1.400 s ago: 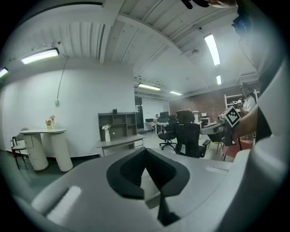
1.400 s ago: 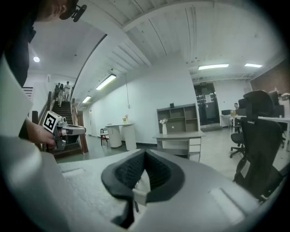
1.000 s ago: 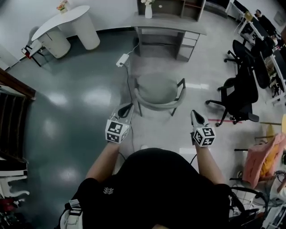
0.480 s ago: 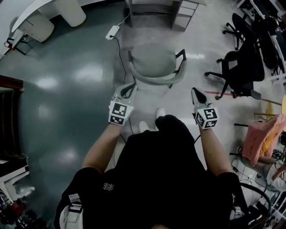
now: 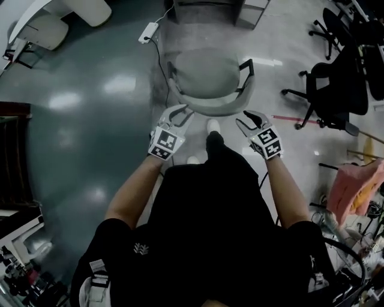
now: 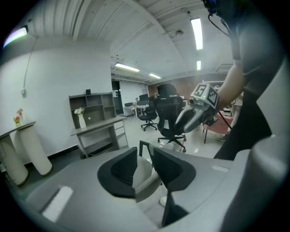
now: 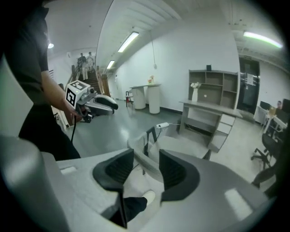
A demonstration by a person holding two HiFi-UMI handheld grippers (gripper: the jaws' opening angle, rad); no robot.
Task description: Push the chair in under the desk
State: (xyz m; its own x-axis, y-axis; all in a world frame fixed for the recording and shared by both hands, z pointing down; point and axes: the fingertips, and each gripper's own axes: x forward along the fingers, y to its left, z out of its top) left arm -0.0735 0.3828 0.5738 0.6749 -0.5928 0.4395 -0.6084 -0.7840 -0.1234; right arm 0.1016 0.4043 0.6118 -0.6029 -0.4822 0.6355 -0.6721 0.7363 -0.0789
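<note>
A grey chair (image 5: 210, 78) with a curved backrest stands a little short of the grey desk (image 5: 207, 5), its seat facing the desk. My left gripper (image 5: 182, 112) is at the left end of the backrest and my right gripper (image 5: 247, 119) at the right end. Both sets of jaws are opening. In the left gripper view the backrest rim (image 6: 147, 186) shows in the gap of the left gripper (image 6: 143, 155). In the right gripper view the rim (image 7: 141, 152) shows in the gap of the right gripper (image 7: 146, 153). No pad presses on it.
A power strip (image 5: 148, 33) and its cable lie on the floor left of the chair. Black office chairs (image 5: 336, 84) stand at the right, a white round table (image 5: 36, 18) at the far left. The person's shoe (image 5: 213, 125) is just behind the chair.
The person has stepped forward to the chair. Both grippers have moved up to the backrest, and their jaws, shut before, now stand apart.
</note>
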